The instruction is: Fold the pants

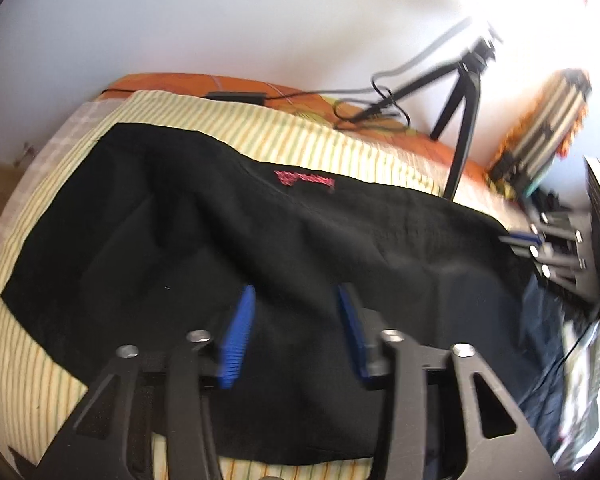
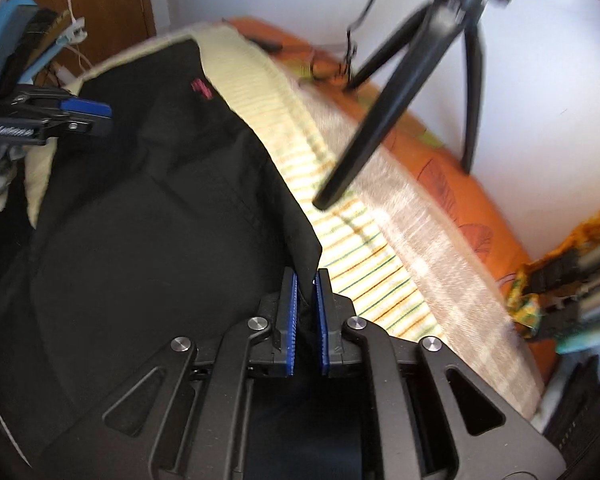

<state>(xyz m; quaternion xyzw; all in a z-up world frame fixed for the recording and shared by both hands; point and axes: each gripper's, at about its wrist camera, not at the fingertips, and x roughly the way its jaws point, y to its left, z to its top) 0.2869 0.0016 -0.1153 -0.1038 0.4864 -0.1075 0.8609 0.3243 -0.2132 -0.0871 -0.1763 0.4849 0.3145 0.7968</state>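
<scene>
Black pants (image 1: 204,240) with a small pink logo (image 1: 305,180) lie spread over a striped cloth (image 1: 260,128) on a bed. My left gripper (image 1: 296,300) is open, its blue pads apart just above the near edge of the pants, holding nothing. It also shows at the left of the right wrist view (image 2: 96,114). My right gripper (image 2: 306,280) is shut on a corner edge of the pants (image 2: 148,208), with fabric pinched between the blue pads. It shows at the right edge of the left wrist view (image 1: 518,240).
A black tripod (image 1: 466,120) with cables stands on the orange bedcover (image 1: 452,148) by the white wall; one leg (image 2: 380,120) reaches over the cloth. A striped cushion (image 1: 548,128) lies at the right. A wooden cabinet (image 2: 108,8) and clutter stand beyond the bed's left end.
</scene>
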